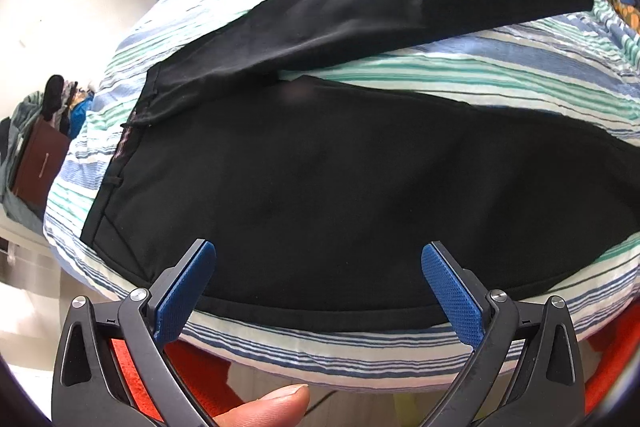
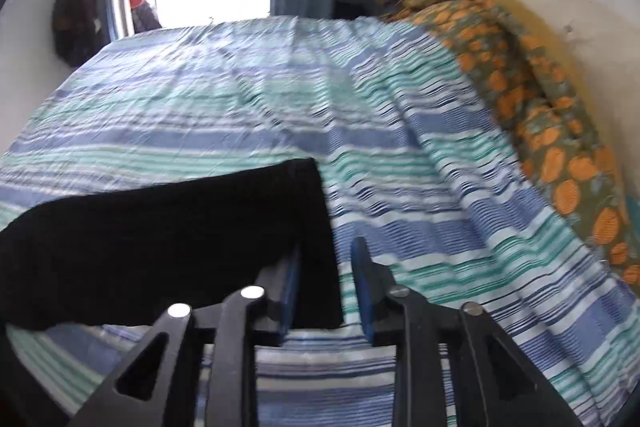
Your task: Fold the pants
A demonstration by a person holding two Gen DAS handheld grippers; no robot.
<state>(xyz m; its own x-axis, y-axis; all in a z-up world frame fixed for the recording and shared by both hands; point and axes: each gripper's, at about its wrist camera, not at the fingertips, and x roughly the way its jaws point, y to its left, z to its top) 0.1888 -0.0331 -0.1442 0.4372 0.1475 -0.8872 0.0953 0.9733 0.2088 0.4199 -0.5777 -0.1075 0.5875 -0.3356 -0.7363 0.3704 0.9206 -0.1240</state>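
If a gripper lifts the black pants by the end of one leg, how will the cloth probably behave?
The black pants will probably hang limp: they lie flat, following the striped bedsheet. One leg end alone would likely trail the rest behind, since both legs spread wide. The cloth looks matte, so the blue pads should hardly slip.

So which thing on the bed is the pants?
Find the big bed with the blue, green and white striped sheet. The pants lie flat on it, legs spread in a V. They are the only plain black thing; the bunched blanket has orange flowers.
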